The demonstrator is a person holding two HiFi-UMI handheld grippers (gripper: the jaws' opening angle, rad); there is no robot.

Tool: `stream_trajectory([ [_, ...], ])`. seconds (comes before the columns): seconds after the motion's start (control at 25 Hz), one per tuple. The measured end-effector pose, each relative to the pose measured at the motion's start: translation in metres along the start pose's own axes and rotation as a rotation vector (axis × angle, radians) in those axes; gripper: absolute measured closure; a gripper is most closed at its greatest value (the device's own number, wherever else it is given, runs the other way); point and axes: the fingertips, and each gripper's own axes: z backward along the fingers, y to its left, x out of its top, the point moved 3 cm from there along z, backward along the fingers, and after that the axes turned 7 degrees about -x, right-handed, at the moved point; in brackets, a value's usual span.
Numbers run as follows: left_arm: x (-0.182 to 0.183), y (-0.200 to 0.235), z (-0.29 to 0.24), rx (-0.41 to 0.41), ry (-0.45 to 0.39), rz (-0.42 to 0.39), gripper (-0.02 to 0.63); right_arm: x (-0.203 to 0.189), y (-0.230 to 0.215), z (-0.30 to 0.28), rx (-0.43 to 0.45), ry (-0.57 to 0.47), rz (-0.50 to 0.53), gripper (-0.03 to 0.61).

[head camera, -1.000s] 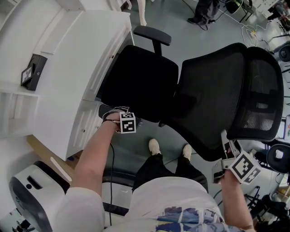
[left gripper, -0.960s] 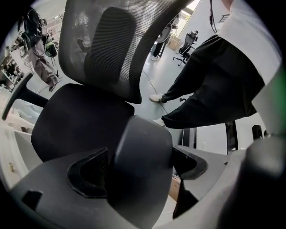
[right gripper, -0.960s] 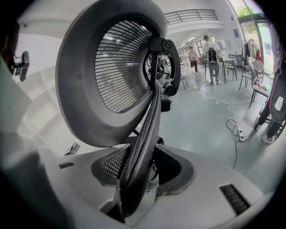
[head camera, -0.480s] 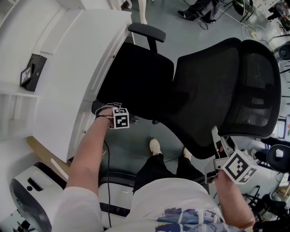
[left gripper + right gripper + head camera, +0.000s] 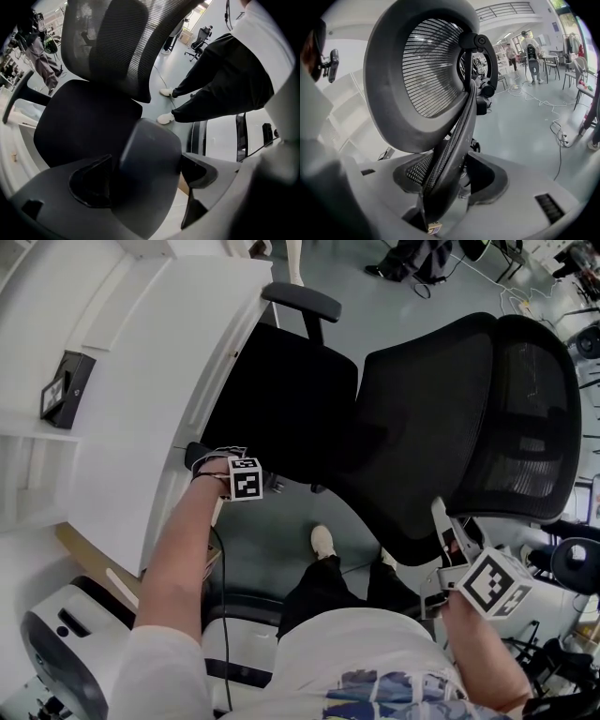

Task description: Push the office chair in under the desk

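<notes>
push step under way, judging by layout: office chair (image 5: 300, 404) at 3 o'clock of desk (image 5: 141, 381), seat front at desk edge, backrest (image 5: 441, 418) well out. left gripper (image 5: 214, 468) at 8 o'clock of seat, jaws clamped on near armrest (image 5: 150, 159). right gripper (image 5: 450, 542) at 5 o'clock of backrest, jaws just been opening, backrest edge between them, not pinched. next, likely: shove chair toward 9 o'clock, armrests clearing desk edge.

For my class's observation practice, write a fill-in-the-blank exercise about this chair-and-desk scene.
The left hand-held gripper is closed on the office chair's near ___.
The desk beside the chair is coloured ___.
The chair's seat and backrest are coloured ___.
Missing words: armrest; white; black.
</notes>
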Motion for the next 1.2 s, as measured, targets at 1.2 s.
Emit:
stream_trajectory([
  [1.2, 0.050, -0.026, 0.114, 0.286, -0.420, 0.264, 0.166, -0.004, -0.006, 0.037, 0.226, 0.050, 0.122, 0.351],
])
